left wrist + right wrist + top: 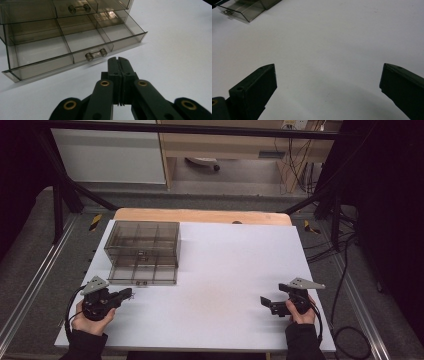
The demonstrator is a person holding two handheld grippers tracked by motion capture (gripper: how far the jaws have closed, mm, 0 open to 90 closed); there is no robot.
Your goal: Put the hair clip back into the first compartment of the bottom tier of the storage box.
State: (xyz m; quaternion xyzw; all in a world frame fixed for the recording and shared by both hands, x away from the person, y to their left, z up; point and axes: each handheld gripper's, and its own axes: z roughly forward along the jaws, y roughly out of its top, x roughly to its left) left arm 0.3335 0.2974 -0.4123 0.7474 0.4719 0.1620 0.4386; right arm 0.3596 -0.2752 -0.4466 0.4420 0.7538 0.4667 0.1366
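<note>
Facing the open drawer [75, 47], left hand-held gripper [118, 60] (jaws together) empty.

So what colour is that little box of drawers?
The drawer box is see-through smoky grey-brown plastic, clearest in the left gripper view.

No writing, label, brand, number or sign can be read anywhere in these pictures. The clear drawer box [142, 251] and the white table top [225, 285] bear no print that shows. The yellow-and-black striped strips [95, 221] on the floor frame beside the table are plain warning stripes with no words on them.
</note>
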